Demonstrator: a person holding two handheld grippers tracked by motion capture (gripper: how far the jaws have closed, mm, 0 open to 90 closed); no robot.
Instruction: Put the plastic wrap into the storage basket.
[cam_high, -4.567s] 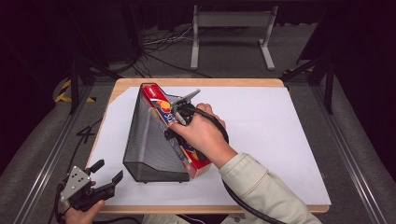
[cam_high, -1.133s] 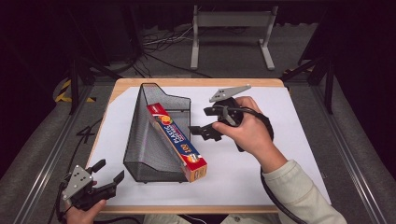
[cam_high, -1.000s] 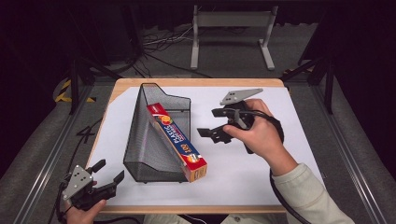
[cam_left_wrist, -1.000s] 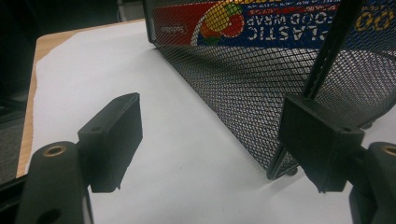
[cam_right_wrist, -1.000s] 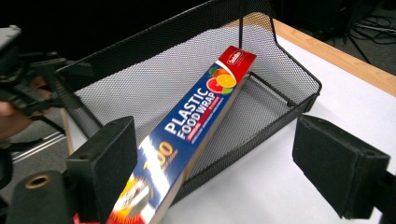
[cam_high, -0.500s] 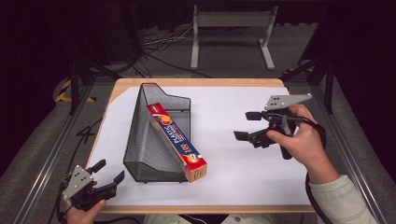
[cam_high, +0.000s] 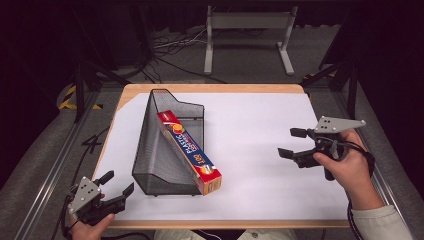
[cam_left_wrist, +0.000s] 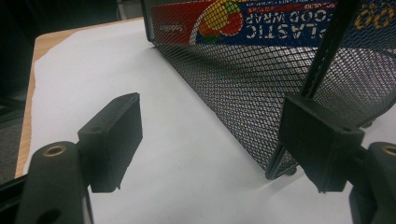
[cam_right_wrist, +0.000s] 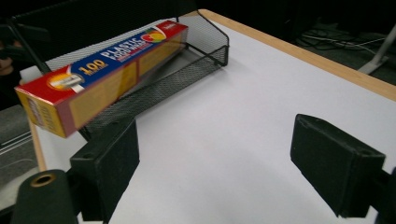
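Note:
A long red and blue plastic wrap box (cam_high: 190, 151) lies slanted in a black wire mesh basket (cam_high: 161, 165), its near end sticking out over the basket's low front edge. In the right gripper view the box (cam_right_wrist: 100, 63) rests in the basket (cam_right_wrist: 187, 65) at upper left. My right gripper (cam_high: 294, 143) hovers open over the white sheet at the table's right side, well apart from the box. My left gripper (cam_high: 117, 183) is open at the table's near left corner, just off the basket's near end (cam_left_wrist: 261, 84).
A white sheet (cam_high: 250, 130) covers most of the wooden table (cam_high: 210, 88). Beyond the far edge stand a grey metal frame (cam_high: 247, 30) and loose cables on the floor. Metal rails run along both sides of the table.
My right gripper let go of the box, left it in the basket and drew away to the right side of the table. The left gripper has stayed put.

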